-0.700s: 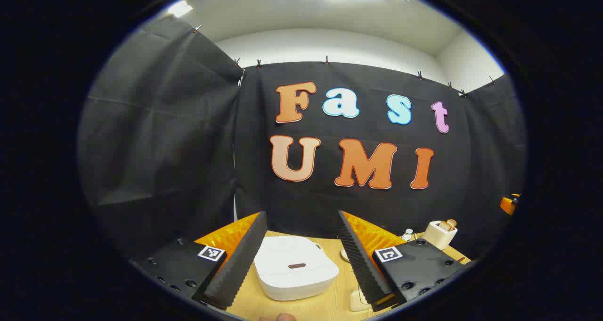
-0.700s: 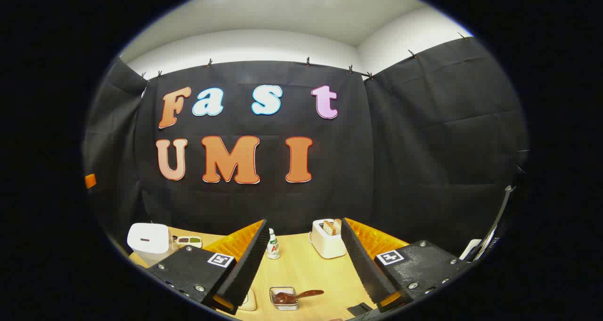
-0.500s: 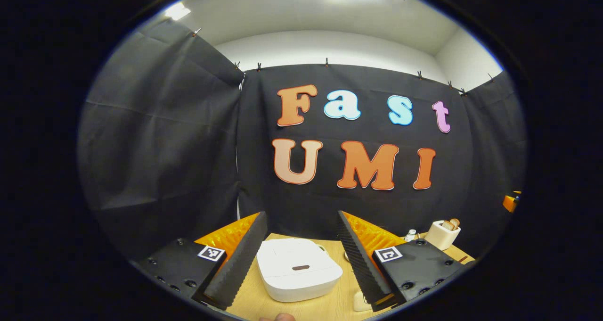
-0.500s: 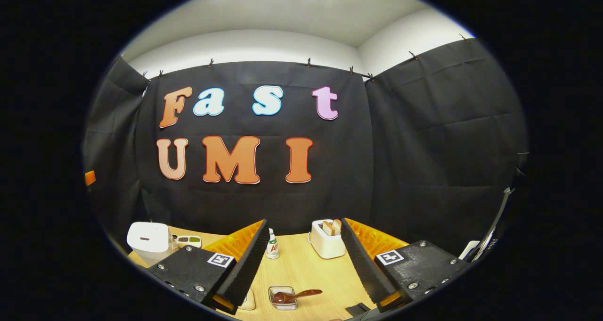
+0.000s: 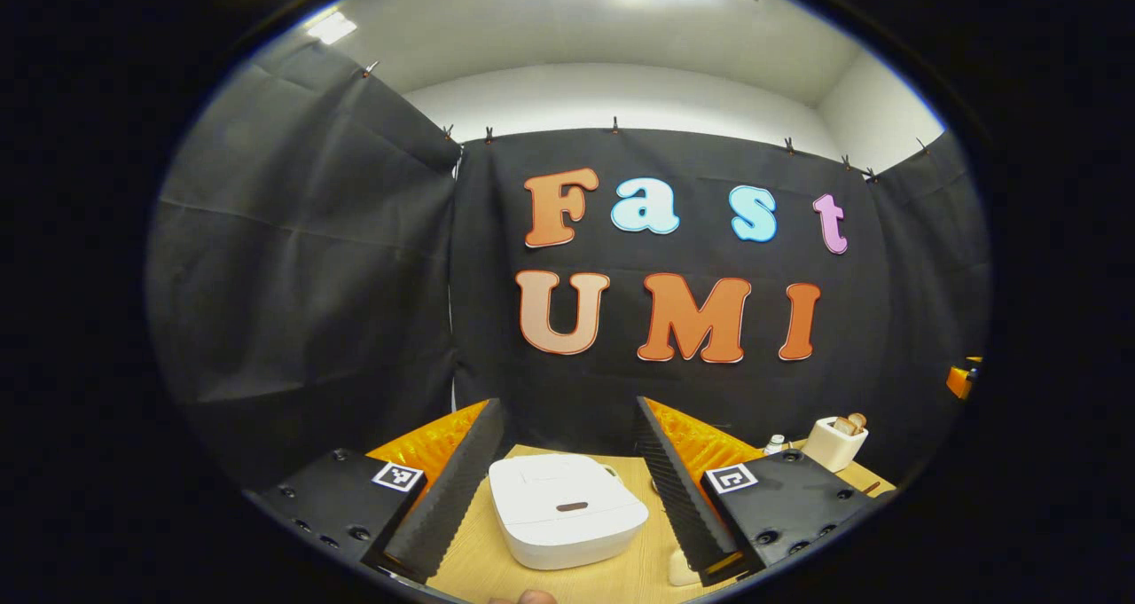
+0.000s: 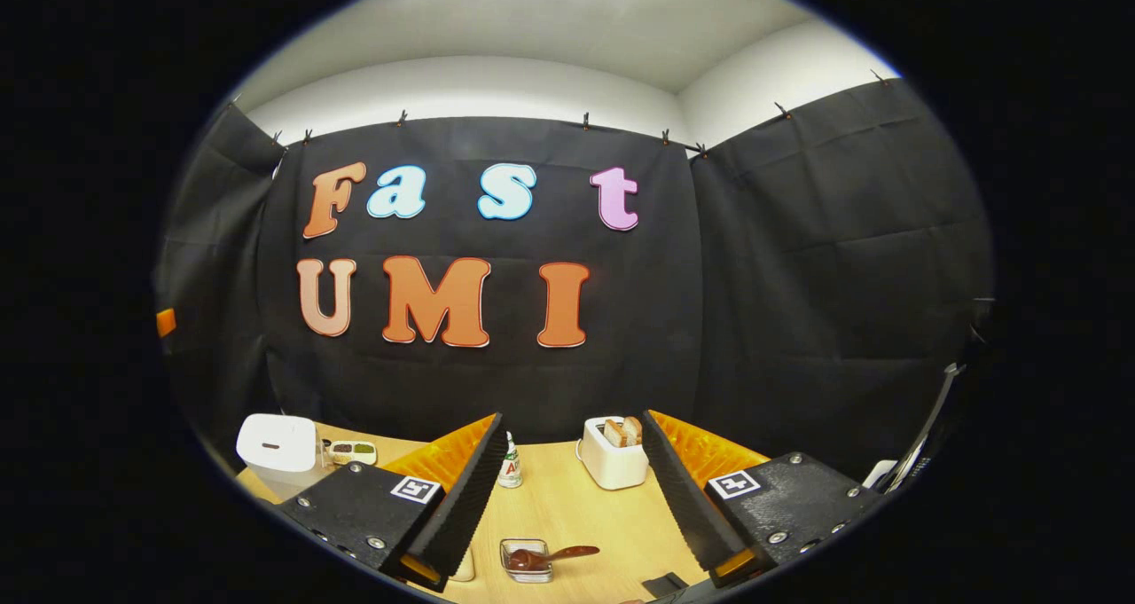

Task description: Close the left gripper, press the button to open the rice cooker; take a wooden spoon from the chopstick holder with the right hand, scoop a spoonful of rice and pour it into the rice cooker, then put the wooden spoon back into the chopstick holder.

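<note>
So the rice cooker [image 5: 567, 520] sits dead ahead of the left gripper [image 5: 567, 484], right in the gap between its two spread fingers and a bit below them on the worktop [image 5: 638, 577], lid shut. The dark button slot [image 5: 572, 505] is on the near part of the lid, facing up, its long axis running across the view, so I'd say the press has to come down from above once those fingers are pressed together (they aren't yet, wide apart and holding nothing). The left gripper is clearly the nearer one: in the right gripper view the cooker is far off to the left [image 6: 275, 449], while the right gripper [image 6: 567, 489] also hangs spread and empty, facing a toaster [image 6: 614, 458].
</note>
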`<state>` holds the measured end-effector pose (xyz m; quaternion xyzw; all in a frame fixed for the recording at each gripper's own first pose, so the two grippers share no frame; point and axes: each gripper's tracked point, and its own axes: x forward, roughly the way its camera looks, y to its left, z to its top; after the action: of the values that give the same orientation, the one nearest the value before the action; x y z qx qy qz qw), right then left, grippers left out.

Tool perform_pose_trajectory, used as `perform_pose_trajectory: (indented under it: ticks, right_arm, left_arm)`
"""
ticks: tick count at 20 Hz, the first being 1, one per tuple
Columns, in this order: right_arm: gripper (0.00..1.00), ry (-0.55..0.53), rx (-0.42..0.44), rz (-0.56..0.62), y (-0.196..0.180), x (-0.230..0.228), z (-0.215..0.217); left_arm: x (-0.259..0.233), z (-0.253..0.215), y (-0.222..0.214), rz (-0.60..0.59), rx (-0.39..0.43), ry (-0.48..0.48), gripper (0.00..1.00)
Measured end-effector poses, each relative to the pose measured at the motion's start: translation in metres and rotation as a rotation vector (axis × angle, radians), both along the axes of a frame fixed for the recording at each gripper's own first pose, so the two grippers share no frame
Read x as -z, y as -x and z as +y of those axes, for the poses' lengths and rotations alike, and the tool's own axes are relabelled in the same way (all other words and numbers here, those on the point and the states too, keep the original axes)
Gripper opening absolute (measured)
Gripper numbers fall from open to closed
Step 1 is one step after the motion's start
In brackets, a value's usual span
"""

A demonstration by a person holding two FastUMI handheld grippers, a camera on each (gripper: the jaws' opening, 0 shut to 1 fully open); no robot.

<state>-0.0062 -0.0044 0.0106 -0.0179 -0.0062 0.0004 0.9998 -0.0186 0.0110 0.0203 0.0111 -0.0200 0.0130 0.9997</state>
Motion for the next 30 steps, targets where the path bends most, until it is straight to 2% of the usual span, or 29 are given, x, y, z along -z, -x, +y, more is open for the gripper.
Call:
perform_pose_trajectory:
  ticks: [9, 12, 13, 17, 18, 19, 20, 24, 25, 30]
  right_arm:
    - [0.94, -0.009, -0.024, -0.003, 0.001, -0.002, 0.013]
    - [0.94, -0.001, -0.031, 0.002, 0.000, 0.000, 0.016]
    - [0.94, 0.005, -0.034, 0.007, 0.000, 0.001, 0.017]
    - [0.94, 0.027, -0.054, 0.017, 0.001, 0.004, 0.024]
    - [0.94, 0.035, -0.056, 0.017, 0.000, 0.005, 0.025]
    - [0.94, 0.042, -0.057, 0.021, -0.001, 0.006, 0.025]
    - [0.94, 0.048, -0.056, 0.027, -0.001, 0.009, 0.026]
    - [0.94, 0.037, -0.071, 0.049, -0.003, 0.014, 0.030]
    - [0.94, 0.029, -0.072, 0.050, -0.004, 0.014, 0.030]
    - [0.94, 0.037, -0.060, 0.046, -0.007, 0.012, 0.026]
  left_arm:
    - [0.013, 0.008, -0.002, 0.052, -0.005, 0.014, 1.00]
    - [0.010, 0.010, -0.003, 0.047, -0.009, 0.011, 0.82]
    - [0.010, 0.011, -0.003, 0.050, -0.010, 0.008, 0.72]
    - [0.004, 0.018, 0.001, 0.041, -0.028, -0.009, 0.12]
    - [0.004, 0.015, 0.001, 0.037, -0.018, -0.006, 0.11]
    - [0.001, 0.018, 0.003, 0.027, -0.023, -0.001, 0.05]
    - [0.001, 0.022, 0.002, 0.023, -0.029, -0.001, 0.10]
    - [0.005, 0.029, -0.002, 0.044, -0.044, -0.022, 0.02]
    - [0.009, 0.025, -0.002, 0.054, -0.035, -0.024, 0.05]
    - [0.023, 0.012, -0.016, 0.123, 0.036, -0.030, 0.05]
